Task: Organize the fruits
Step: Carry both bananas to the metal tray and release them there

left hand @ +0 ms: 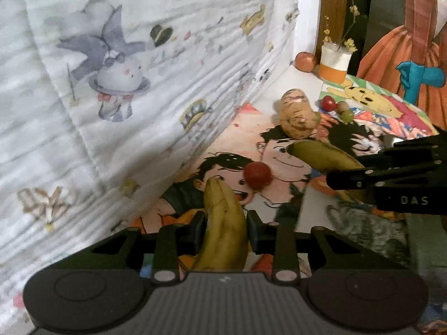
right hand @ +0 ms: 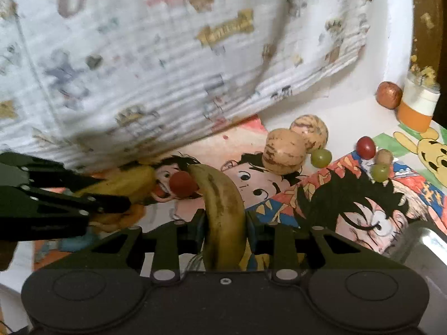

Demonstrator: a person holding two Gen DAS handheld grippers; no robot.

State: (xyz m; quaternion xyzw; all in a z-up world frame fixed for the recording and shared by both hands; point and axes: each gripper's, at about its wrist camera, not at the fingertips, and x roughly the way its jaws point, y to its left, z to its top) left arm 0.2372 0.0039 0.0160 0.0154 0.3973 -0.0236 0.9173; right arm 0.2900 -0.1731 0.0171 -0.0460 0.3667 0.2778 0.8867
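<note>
Clamped between the jaws of the left gripper point(left hand: 225, 223), nearest of all: a spotted banana point(left hand: 223, 223), tip pointing far. Same on the right: right gripper point(right hand: 225, 223) with jaws tight on a second banana point(right hand: 223, 215), tip just beside a red cherry-like fruit point(right hand: 183, 184) lying between the two bananas.

Behind, on the far left, a large white printed quilt point(left hand: 117, 83) draped down to the surface point(left hand: 287, 83). Below, cartoon-printed mats point(right hand: 349, 203) covering most of that surface.

Then, by size: two tan mottled round fruits point(right hand: 285, 150) touching each other in the middle; farther right, an orange-and-white cup point(right hand: 417, 106) holding dried yellow flowers, no fruit, with a reddish-brown round fruit point(right hand: 389, 94) just beside it; smallest, red and green grapes point(right hand: 366, 147) scattered near the right.

Judged early to midway: both bananas gripped, seemingly to be paired; small fruits loose, ungrouped. No fruit bowl identifiable; a shiny metal edge point(right hand: 427, 240) near right, contents hidden.
</note>
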